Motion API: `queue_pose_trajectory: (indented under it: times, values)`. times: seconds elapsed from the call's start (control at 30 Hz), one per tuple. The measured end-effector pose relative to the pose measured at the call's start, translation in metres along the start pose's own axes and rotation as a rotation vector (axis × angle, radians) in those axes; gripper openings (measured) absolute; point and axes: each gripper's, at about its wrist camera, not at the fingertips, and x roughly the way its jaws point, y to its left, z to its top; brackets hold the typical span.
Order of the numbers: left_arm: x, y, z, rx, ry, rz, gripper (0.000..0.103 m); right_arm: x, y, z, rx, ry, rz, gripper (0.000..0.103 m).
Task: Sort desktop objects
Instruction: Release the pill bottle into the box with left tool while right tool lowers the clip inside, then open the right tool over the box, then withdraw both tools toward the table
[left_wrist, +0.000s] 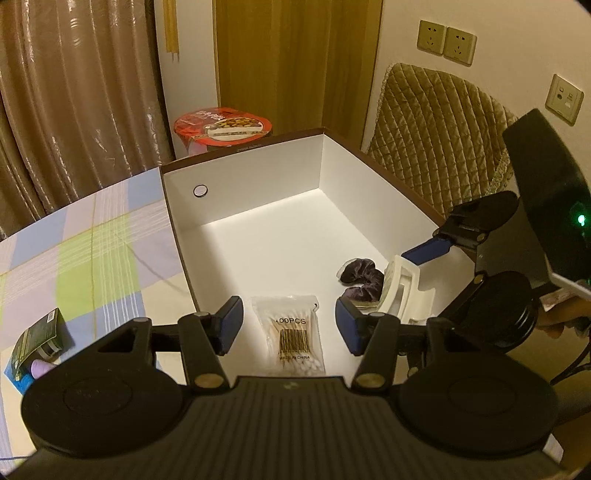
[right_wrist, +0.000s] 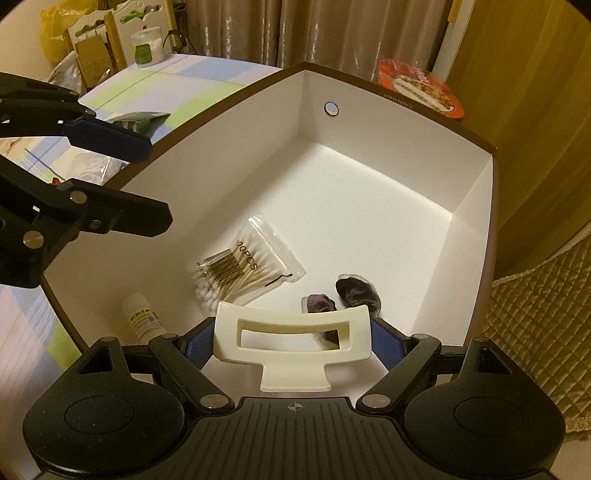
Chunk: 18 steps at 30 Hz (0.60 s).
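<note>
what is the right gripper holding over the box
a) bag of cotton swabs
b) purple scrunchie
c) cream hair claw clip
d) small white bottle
c: the right gripper is shut on the cream hair claw clip above the box, while the cotton swabs, scrunchie and bottle lie on the box floor.

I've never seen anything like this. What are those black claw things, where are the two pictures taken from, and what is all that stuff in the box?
No robot here: a person holds a two-finger gripper in each hand, and a camera on each looks out along its fingers. One picture comes from the left gripper, the other from the right gripper.

Both hang over an open box with white walls, standing on a checked tablecloth. In the box lie a bag of cotton swabs, a dark purple hair scrunchie and a small white bottle.

The left gripper is open and holds nothing. The right gripper is closed on a cream plastic hair clip, above the box.

Beyond the box stands a red-lidded noodle cup; a small dark green box lies on the cloth.
</note>
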Motion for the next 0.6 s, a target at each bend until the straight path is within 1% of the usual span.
queue_pose_trajectory:
  times: [0.27, 0.5, 0.53, 0.57, 0.6]
  values:
    - [-0.0015, -0.0005, -0.0021, -0.007, 0.003, -0.002, 0.051, 0.0007, 0.0021, -0.0002, -0.011, 0.0, -0.011, 0.086]
    - [-0.0055, 0.0002, -0.0045, -0.011, -0.001, 0.002, 0.051, -0.0022, 0.0019, -0.0006, 0.002, -0.016, -0.009, 0.086]
    - [-0.0061, 0.0003, -0.0049, -0.011, -0.002, 0.003, 0.051, -0.0026, 0.0019, -0.0008, 0.003, -0.02, -0.003, 0.098]
    - [-0.0067, 0.0005, -0.0053, -0.011, -0.003, 0.003, 0.051, -0.004, 0.0026, -0.0011, 0.002, -0.033, -0.007, 0.103]
    - [-0.0073, 0.0007, -0.0057, -0.011, -0.004, 0.004, 0.051, -0.0054, 0.0032, -0.0013, 0.002, -0.045, -0.01, 0.103]
